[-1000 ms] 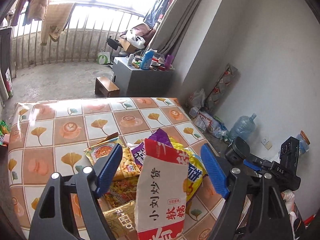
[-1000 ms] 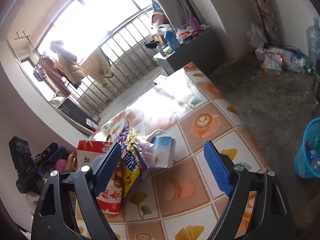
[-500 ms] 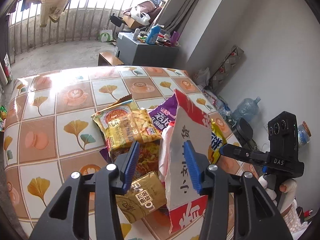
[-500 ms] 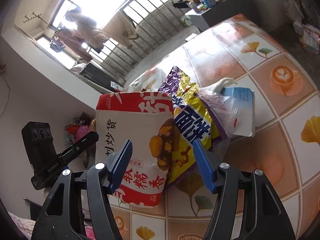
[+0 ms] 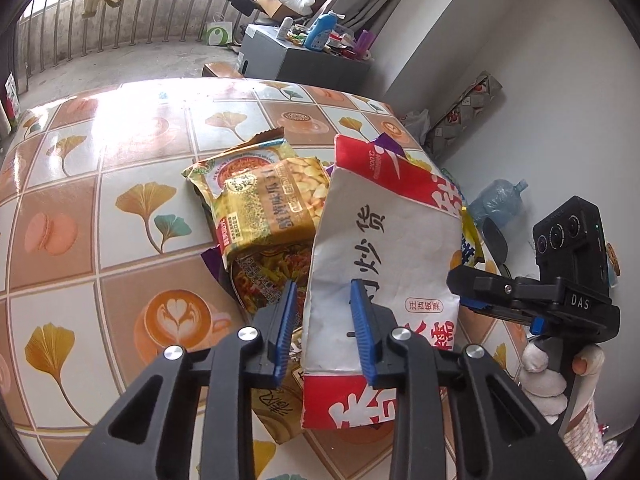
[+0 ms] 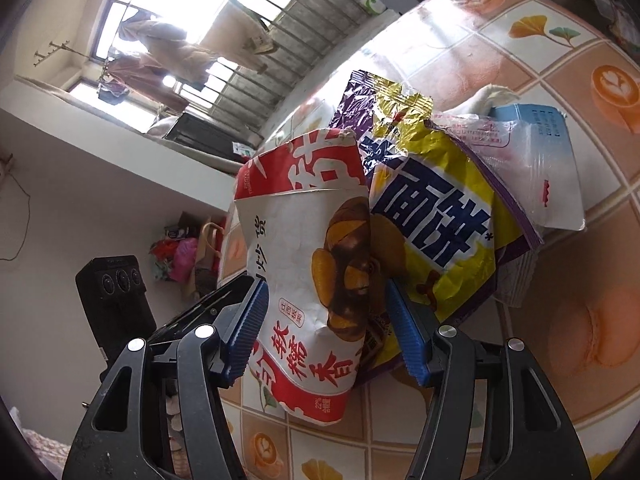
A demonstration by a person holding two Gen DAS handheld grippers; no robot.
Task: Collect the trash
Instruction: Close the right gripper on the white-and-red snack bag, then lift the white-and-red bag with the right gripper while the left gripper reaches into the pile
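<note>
Left view: left gripper jaws have just been closing, straddling the near edge of the red-white bag; pad contact unclear. The bag stands upright, long axis vertical, red top away from camera, on the table amid a wrapper pile: four other wrappers visible here, some mostly hidden. Right view: right gripper jaws, also just closing, flank the bag; left pad touches, right pad's contact can't be told. Yellow bag behind.
</note>
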